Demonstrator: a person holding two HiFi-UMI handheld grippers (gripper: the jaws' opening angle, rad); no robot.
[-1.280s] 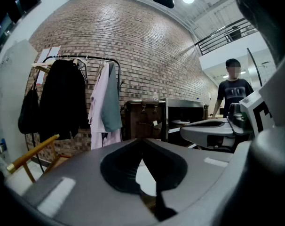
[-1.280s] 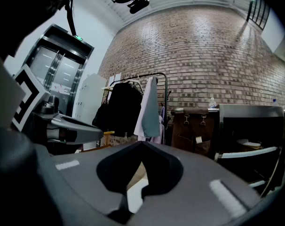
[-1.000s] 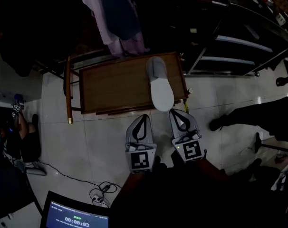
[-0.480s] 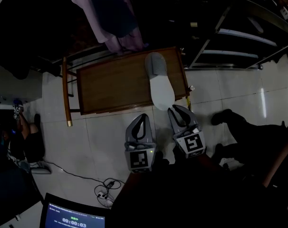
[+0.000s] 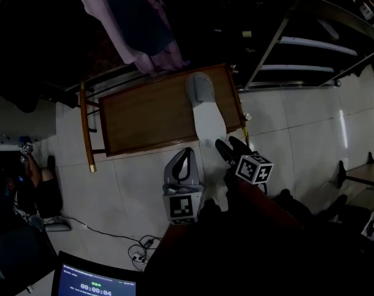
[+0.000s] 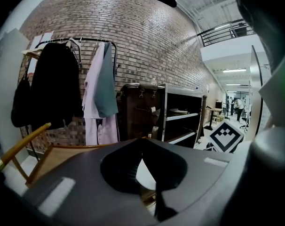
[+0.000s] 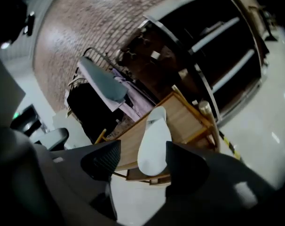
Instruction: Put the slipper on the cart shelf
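Slipper (image 5: 207, 111) is on the top shelf of the wooden cart (image 5: 144, 113), at the cart's right end. It lies lengthwise across the shelf, with the grey toe toward the far rim and the pale heel hanging over the near rim. Nothing is touching it.

Right gripper (image 5: 229, 147): the jaws are wide apart and opening, with nothing held. It sits just off the cart's near right corner, rolled to one side, tips pointing at the slipper's heel. In the right gripper view the slipper (image 7: 153, 142) shows in the gap between the jaws, beyond the tips, and the pads are clear of it on both sides.

Left gripper (image 5: 186, 154): the jaws are together at the tips and empty. It hangs over the tiled floor (image 5: 131, 190) just in front of the cart's near edge, to the left of the slipper's heel. The left gripper view shows the tips meeting (image 6: 142, 142), with only a sliver of pale background through the loop.

Around the cart:
- Its handle bar (image 5: 85, 125) is at the left end.
- A clothes rack (image 6: 93, 86) with hanging garments stands behind it against the brick wall.
- Dark shelving (image 6: 180, 117) is to the right of the cart.
- A laptop screen (image 5: 97, 282) and a cable (image 5: 134, 248) are on the floor, well in front of the cart.
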